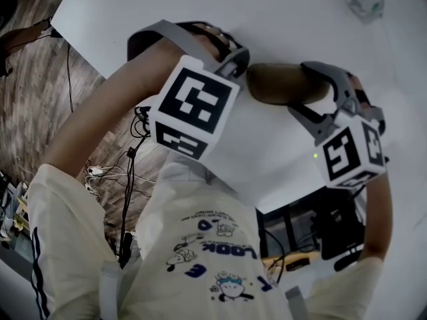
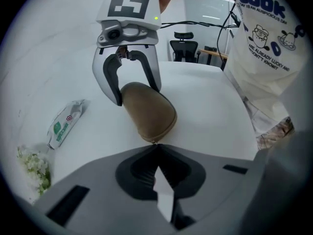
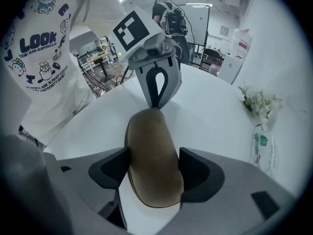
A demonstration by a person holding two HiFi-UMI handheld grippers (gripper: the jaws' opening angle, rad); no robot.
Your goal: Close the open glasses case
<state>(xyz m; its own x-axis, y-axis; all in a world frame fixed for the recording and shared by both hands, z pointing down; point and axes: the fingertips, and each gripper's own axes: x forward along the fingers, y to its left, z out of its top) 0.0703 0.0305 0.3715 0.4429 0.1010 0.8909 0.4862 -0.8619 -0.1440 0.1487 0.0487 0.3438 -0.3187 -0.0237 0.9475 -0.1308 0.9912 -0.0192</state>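
We read "LOOK" in blue on the person's shirt point(image 2: 261, 6). The print on the green-labelled packet point(image 2: 66, 123) is too small for us to make out. The brown glasses case point(image 3: 149, 126) lies on the white table point(image 3: 210, 116), halves together, contents unseen. The right claw point(image 3: 154, 153) stands wide, both jaws pressed against the case's flanks. The left claw point(image 2: 156, 148) is fully closed, its tips touching the case's end; we cannot tell whether they pinch anything there.
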